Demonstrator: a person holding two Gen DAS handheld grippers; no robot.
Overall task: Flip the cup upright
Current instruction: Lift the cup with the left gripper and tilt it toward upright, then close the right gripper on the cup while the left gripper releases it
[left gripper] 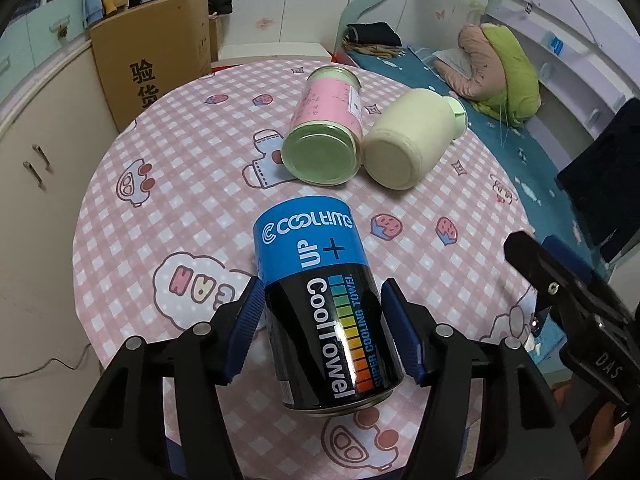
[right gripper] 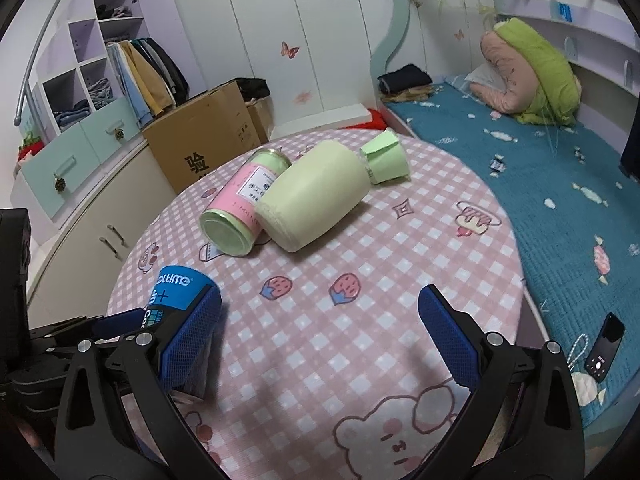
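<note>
**Left tongs straddle the blue can; right tongs wait spread**

The left gripper [left gripper: 322, 330] has its blue pads on either side of the black-and-blue "CoolTowel" cup [left gripper: 326, 308]. The left pad appears to touch the can's wall, while a thin gap shows at the right pad, so I cannot tell whether the grip is closed firmly on it. The cup lies tilted on the pink checked tablecloth [left gripper: 168, 168], its blue end pointing away from the camera and its black end toward the gripper's base.

The right gripper [right gripper: 320, 332] hangs over the near part of the table with its fingers spread wide and nothing between them. In its view the cup [right gripper: 176, 288] sits just beyond its left finger.

Farther back on the table, two more containers lie on their sides, touching each other: a pink-labelled jar [left gripper: 326, 136] with a green base, and a cream bottle [left gripper: 412, 140] with a pale green cap. A cardboard box [left gripper: 156, 52] stands beyond the table, and a phone [right gripper: 605, 347] lies on the blue bedspread [right gripper: 540, 184].
</note>
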